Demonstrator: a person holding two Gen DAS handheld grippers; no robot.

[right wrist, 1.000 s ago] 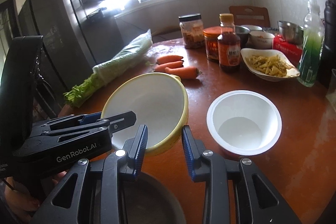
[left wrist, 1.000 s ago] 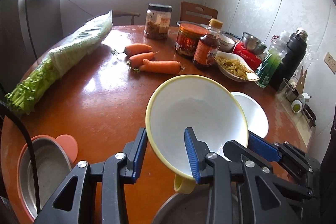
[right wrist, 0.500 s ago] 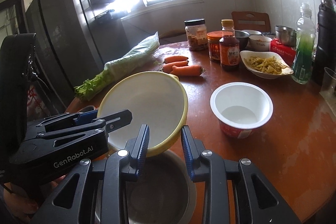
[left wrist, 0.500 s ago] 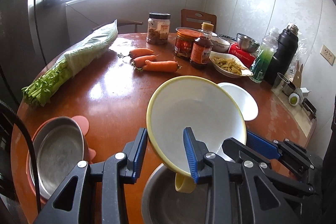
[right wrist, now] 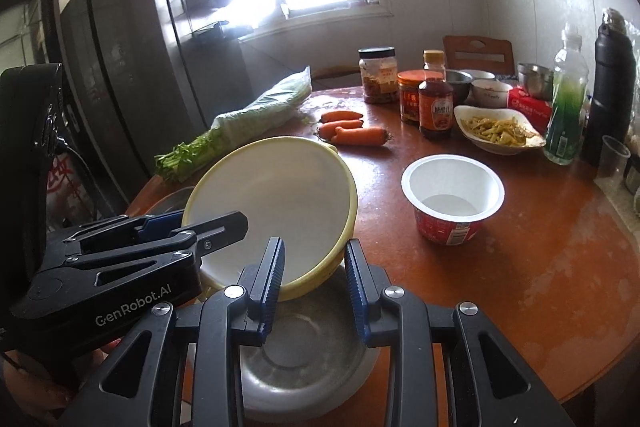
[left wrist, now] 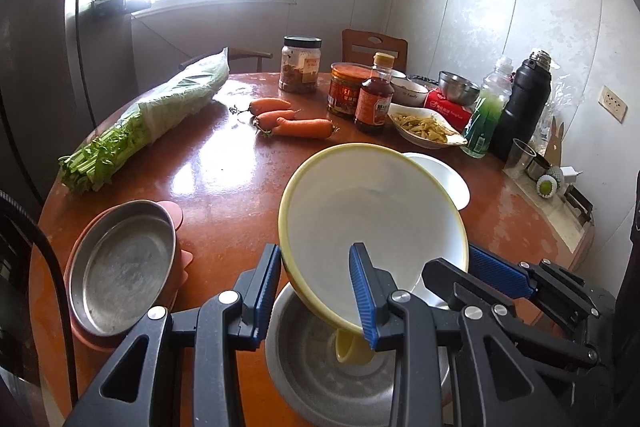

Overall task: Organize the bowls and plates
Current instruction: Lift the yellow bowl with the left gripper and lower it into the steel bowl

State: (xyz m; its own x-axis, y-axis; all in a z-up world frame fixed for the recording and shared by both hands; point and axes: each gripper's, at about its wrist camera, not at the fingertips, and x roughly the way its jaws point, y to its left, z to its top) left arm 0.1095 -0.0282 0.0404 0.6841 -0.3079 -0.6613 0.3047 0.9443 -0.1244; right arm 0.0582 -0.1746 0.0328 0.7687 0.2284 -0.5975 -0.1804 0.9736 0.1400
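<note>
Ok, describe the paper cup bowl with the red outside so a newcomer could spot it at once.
Start at the round reddish-brown table and look to its open middle, on the near side of the white dish of yellow food. The paper cup bowl stands there alone and upright. It is the only one with a white inside and a red printed wall; the other bowls are metal, ceramic or yellow-rimmed.

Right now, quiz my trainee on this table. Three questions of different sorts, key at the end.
1. True or false: the yellow bowl lies flat on the table.
2. How many carrots lie on the table? A two, B three, C five.
3. Fill in: the lower bowl, just beneath the yellow bowl, is made of ____.

Key: 1 false, the left gripper and the right gripper hold it tilted by its rim. 2 B. 3 steel.
</note>
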